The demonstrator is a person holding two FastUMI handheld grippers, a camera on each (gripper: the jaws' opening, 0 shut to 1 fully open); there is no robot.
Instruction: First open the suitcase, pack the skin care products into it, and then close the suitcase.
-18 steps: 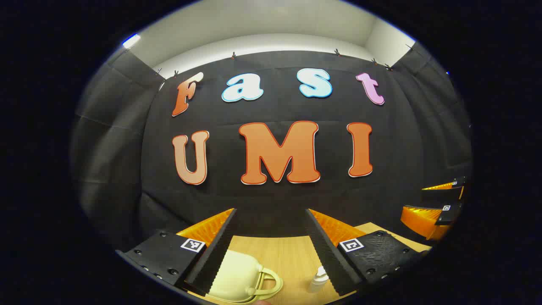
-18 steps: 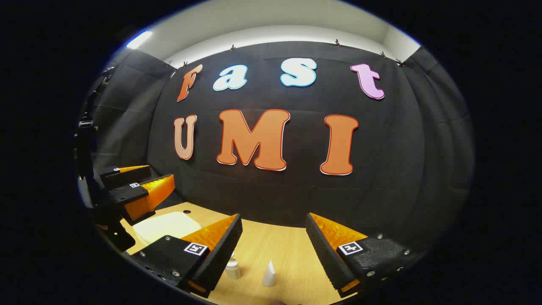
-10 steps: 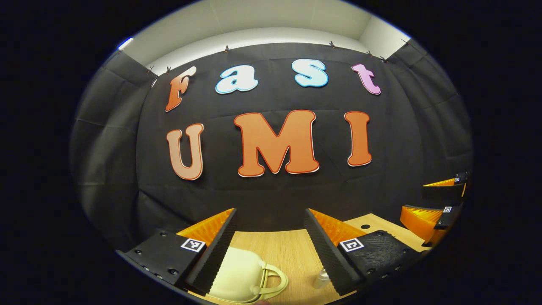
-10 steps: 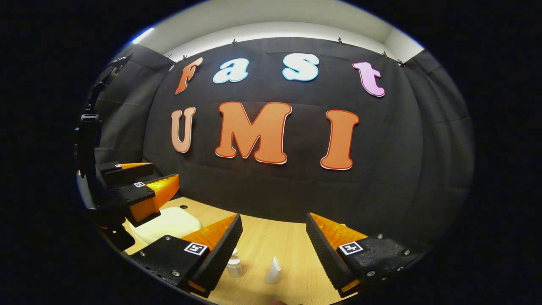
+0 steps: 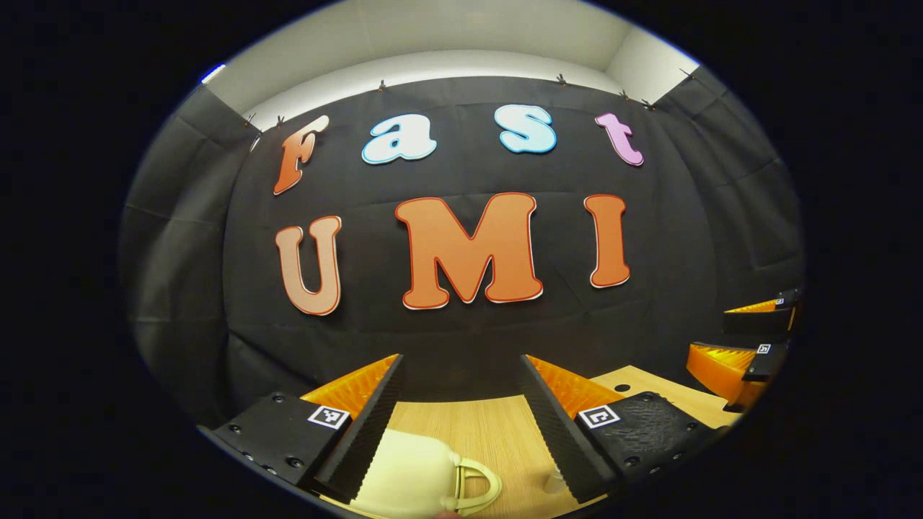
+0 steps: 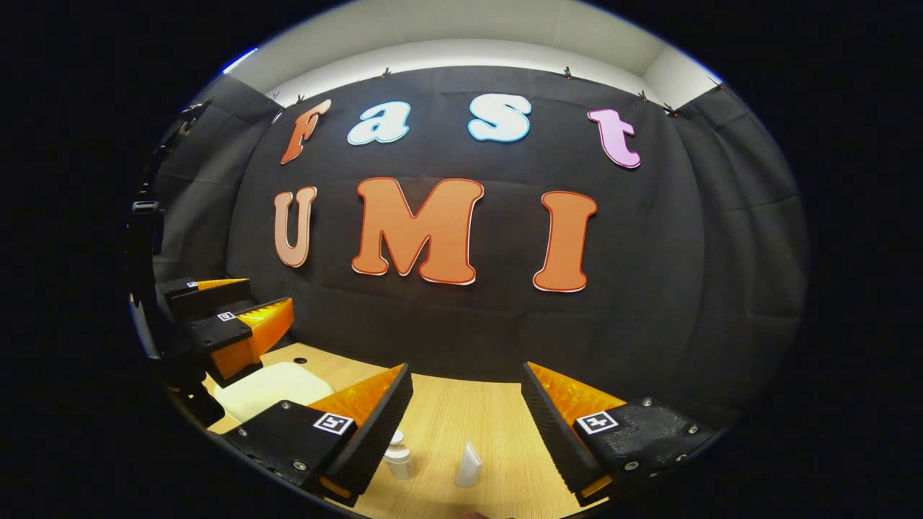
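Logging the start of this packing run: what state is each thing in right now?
Suitcase: closed, lying flat on the table.
Bottle: upright, capped, on the table.
Tube: standing upright on the table.
Left hand-held gripper: open, empty.
Right hand-held gripper: open, empty.

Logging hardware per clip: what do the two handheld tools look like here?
Both match. The left tool and right tool each have two wedge-shaped fingers with ribbed, sawtooth inner faces on dark, screw-studded blocks, each block carrying a small square black-and-white marker. In the right gripper view, a dark body shows behind the left tool.
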